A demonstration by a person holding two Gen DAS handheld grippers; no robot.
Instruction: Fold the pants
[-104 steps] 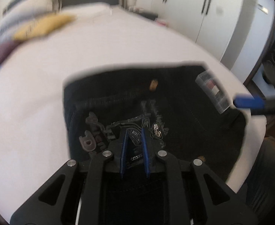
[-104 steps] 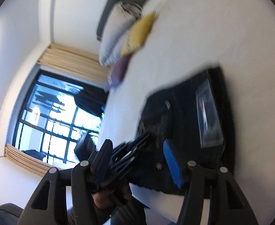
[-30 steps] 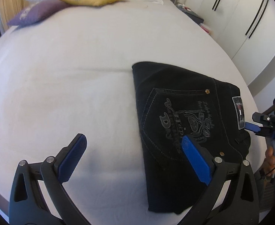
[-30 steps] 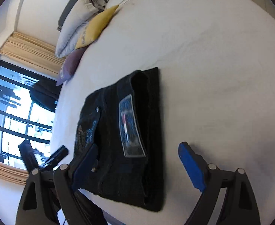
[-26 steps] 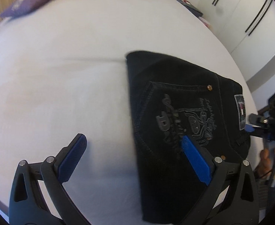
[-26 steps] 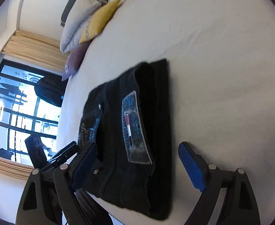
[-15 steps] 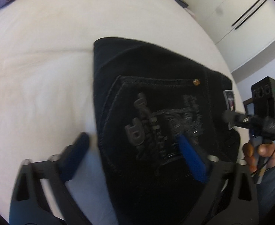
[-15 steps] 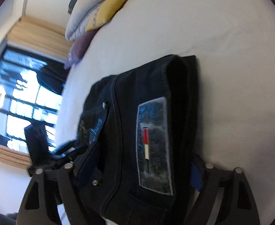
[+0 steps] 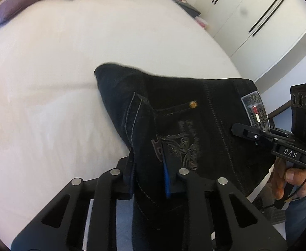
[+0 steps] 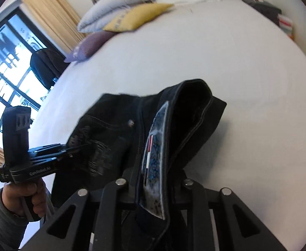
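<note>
The folded black pants (image 9: 186, 113) lie near the front edge of the white bed (image 9: 48, 79). My left gripper (image 9: 148, 173) is shut on the near edge by the embroidered back pocket. My right gripper (image 10: 155, 179) is shut on the waistband end, by the grey label patch (image 10: 155, 146). Both near edges are raised off the sheet; the far edge still rests on it. The right gripper also shows in the left wrist view (image 9: 245, 131), and the left one in the right wrist view (image 10: 73, 148).
Yellow (image 10: 136, 16), purple (image 10: 90, 41) and white pillows lie at the head of the bed. White wardrobe doors (image 9: 257, 16) stand at the right. A window (image 10: 4, 62) and a dark chair are to the left.
Both grippers were open above the pants. They have come down and shut on the near edge, and the pants' near side has lifted off the bed.
</note>
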